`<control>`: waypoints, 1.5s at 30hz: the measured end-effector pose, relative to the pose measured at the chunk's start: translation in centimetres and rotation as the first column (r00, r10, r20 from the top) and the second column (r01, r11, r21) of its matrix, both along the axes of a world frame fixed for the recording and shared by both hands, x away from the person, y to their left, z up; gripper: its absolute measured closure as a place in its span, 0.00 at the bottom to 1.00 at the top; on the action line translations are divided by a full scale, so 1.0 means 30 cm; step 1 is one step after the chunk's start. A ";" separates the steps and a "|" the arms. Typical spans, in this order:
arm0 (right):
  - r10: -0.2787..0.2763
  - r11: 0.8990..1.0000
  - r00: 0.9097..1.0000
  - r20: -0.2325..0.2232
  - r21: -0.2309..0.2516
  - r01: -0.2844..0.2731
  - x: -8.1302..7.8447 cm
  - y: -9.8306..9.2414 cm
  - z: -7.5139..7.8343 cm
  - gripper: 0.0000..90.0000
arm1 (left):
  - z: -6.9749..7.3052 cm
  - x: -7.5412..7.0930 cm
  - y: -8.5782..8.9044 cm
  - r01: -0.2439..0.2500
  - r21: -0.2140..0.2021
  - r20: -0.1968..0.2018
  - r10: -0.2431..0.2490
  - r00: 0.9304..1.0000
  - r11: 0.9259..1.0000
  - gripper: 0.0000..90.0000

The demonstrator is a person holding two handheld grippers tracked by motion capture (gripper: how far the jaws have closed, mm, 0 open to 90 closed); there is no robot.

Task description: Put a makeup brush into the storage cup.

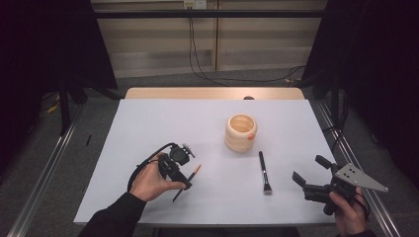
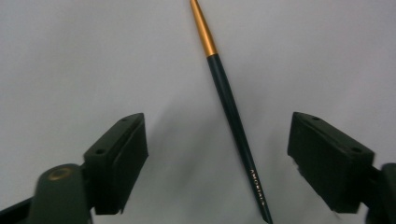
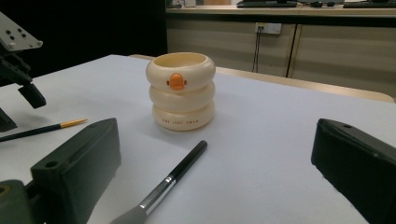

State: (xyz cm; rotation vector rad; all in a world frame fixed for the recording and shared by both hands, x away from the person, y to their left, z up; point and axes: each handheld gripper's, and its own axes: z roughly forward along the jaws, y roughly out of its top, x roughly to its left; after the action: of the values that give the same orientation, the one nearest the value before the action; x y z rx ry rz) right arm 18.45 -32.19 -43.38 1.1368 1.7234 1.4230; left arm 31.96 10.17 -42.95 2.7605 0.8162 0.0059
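Observation:
A thin dark-handled brush (image 1: 188, 182) with a gold ferrule (image 2: 204, 32) lies on the white table near its front left. My left gripper (image 1: 186, 183) points down over it. In the left gripper view the handle (image 2: 233, 121) runs between the two jaws of the left gripper (image 2: 217, 163). The jaws stand apart from the handle on both sides, so the gripper is open. My right gripper (image 1: 311, 170) is held at the front right, open with nothing between its jaws. It faces a black makeup brush (image 3: 173, 179) and a cream ringed cup (image 3: 182, 91).
The cream cup (image 1: 241, 132), with an orange beak on its side, stands upright right of centre. The black makeup brush (image 1: 264, 173) lies in front of it, bristles toward the front edge. The white table top (image 1: 148, 128) ends in a wooden strip at the back.

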 end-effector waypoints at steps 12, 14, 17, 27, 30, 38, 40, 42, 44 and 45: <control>0.011 1.000 1.000 -0.010 -0.003 -0.011 -0.001 0.001 -0.001 0.01 | -0.022 0.000 0.004 -0.058 0.015 -0.050 0.058 0.997 0.998 0.57; 0.008 1.000 1.000 -0.006 -0.003 -0.008 0.001 -0.001 -0.001 0.01 | -0.025 -0.001 -0.003 -0.049 0.015 -0.051 0.050 0.997 0.999 0.61; 0.011 1.000 1.000 -0.010 -0.003 -0.011 0.001 0.001 -0.002 0.01 | -0.031 -0.001 -0.017 -0.040 0.011 -0.062 0.040 0.997 0.999 0.65; 0.015 1.000 1.000 -0.012 -0.006 -0.015 0.000 0.001 -0.002 0.01 | -0.043 0.005 -0.035 -0.030 0.014 -0.043 0.031 0.999 0.999 0.73; 0.015 1.000 1.000 -0.010 -0.010 -0.016 0.000 0.003 -0.001 0.01 | -0.044 -0.003 -0.049 -0.016 0.050 -0.020 0.017 1.000 0.999 0.74; 0.027 1.000 1.000 -0.014 -0.002 -0.027 0.000 0.008 -0.002 0.01 | -0.044 -0.014 -0.074 -0.020 0.100 -0.009 0.021 1.000 0.995 0.77; 0.017 1.000 1.000 -0.018 0.022 -0.017 -0.001 0.006 0.000 0.01 | -0.045 -0.021 -0.081 -0.012 0.099 -0.002 0.012 1.000 0.995 0.83; 0.015 1.000 1.000 -0.017 0.011 -0.015 0.000 0.005 -0.001 0.01 | -0.045 -0.023 -0.084 -0.011 0.102 -0.001 0.012 1.000 0.995 0.86; 0.025 1.000 1.000 -0.017 -0.007 -0.025 -0.002 0.005 -0.001 0.01 | -0.044 -0.021 -0.083 -0.021 0.103 -0.015 0.023 1.000 0.994 0.87; 0.015 1.000 1.000 -0.017 -0.006 -0.015 -0.001 0.008 0.000 0.01 | -0.044 -0.020 -0.083 -0.030 0.104 -0.020 0.032 0.999 0.994 0.88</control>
State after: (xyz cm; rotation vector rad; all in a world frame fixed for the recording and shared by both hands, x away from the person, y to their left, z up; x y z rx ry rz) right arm 18.41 -31.96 -43.40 1.1375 1.7505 1.4201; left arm 31.36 7.68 -44.28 2.8491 0.8881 0.0252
